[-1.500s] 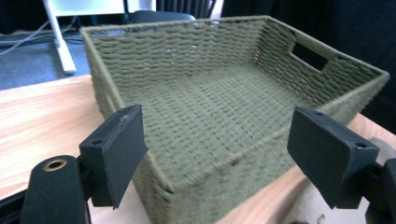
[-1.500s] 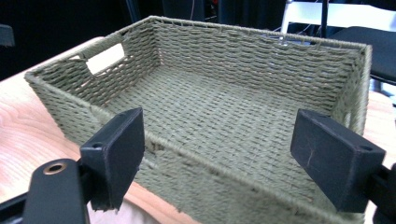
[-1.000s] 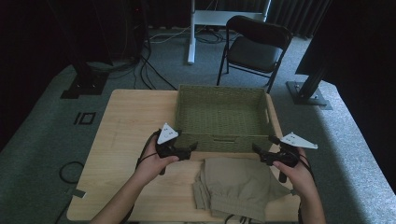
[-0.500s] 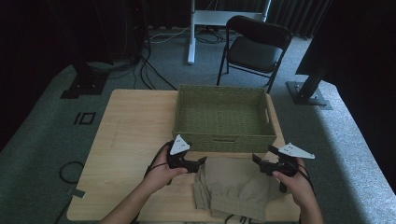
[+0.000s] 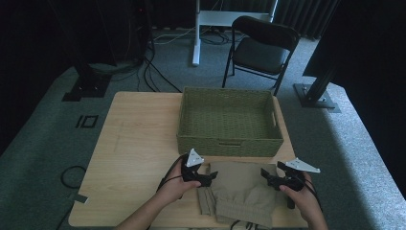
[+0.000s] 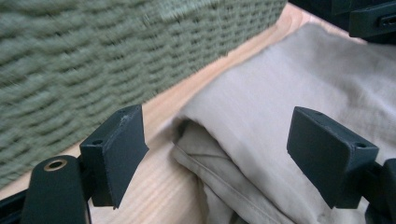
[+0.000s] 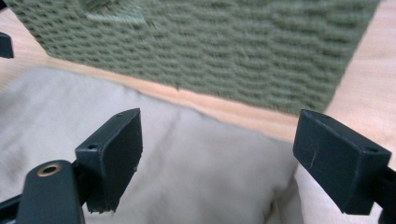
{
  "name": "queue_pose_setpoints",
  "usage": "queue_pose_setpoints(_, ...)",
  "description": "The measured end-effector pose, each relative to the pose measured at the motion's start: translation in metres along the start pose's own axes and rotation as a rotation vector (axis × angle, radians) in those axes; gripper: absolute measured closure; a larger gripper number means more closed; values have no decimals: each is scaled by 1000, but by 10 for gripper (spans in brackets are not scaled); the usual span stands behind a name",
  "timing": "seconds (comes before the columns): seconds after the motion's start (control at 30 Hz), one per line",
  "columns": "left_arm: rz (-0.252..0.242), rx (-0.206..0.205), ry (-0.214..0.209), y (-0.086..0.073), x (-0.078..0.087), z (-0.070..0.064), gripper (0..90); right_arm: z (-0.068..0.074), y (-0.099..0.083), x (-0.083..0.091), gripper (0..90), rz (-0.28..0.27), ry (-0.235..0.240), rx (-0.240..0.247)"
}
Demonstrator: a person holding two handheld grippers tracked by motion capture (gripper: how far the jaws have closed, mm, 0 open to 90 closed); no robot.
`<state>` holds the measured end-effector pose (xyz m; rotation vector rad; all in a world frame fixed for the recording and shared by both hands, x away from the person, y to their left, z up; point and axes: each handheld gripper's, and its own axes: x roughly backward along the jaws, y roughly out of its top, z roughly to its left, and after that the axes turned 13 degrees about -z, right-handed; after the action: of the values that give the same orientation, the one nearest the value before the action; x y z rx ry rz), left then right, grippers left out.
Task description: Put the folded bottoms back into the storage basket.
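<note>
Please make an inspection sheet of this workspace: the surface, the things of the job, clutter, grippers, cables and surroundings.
Surface: wooden table, bare on its left half.
Job's things: folded beige cloth at the near edge; empty green woven basket right behind it, a strip of wood between them.
Clutter: nothing seen on the table.
Grippers: left gripper open at the cloth's left corner; right gripper open at its right side; neither grips yet.
Cables: one trails from the left gripper; more lie on the floor behind the table.
Surroundings: grey carpet, black folding chair, white stand, dark curtains.
</note>
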<state>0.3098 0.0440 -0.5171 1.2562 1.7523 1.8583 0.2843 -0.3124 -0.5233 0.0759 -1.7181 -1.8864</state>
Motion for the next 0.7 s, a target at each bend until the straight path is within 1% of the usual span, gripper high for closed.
queue_pose_setpoints(0.03,0,0,0,0,0,0,206,0,0,0,155,0,0,0)
queue_pose_setpoints(0.07,13,7,0,-3,-3,-1,205,-1,-6,0,155,16,-12,-3)
queue_pose_setpoints(0.1,13,7,0,-3,-3,-1,205,-1,-9,0,155,25,-16,0)
queue_pose_setpoints(0.17,35,23,1,-8,-8,-4,205,-2,-14,1,155,40,-28,-3)
queue_pose_setpoints(0.27,64,32,7,-12,-12,-5,205,-3,-20,3,155,56,-40,-8)
queue_pose_setpoints(0.3,64,32,7,-12,-12,-5,205,-3,-20,3,155,56,-40,-8)
queue_pose_setpoints(0.33,85,37,17,-13,-14,-4,205,-3,-23,3,155,68,-41,-9)
queue_pose_setpoints(0.37,85,44,27,-14,-16,-5,205,-2,-25,3,155,73,-42,-7)
queue_pose_setpoints(0.4,94,42,31,-15,-17,-4,205,-2,-26,3,155,76,-42,-6)
queue_pose_setpoints(0.5,98,52,38,-17,-22,-3,205,0,-28,2,155,86,-40,7)
queue_pose_setpoints(0.53,98,52,38,-17,-22,-3,205,0,-28,2,155,86,-40,7)
queue_pose_setpoints(0.57,107,56,29,-18,-26,-4,204,1,-29,0,155,94,-52,9)
queue_pose_setpoints(0.63,109,59,25,-19,-27,-4,203,2,-29,0,155,96,-50,13)
queue_pose_setpoints(0.67,112,65,19,-21,-31,-5,202,1,-30,-1,155,104,-58,13)
queue_pose_setpoints(0.7,112,65,19,-21,-31,-5,200,1,-30,-2,155,108,-58,17)
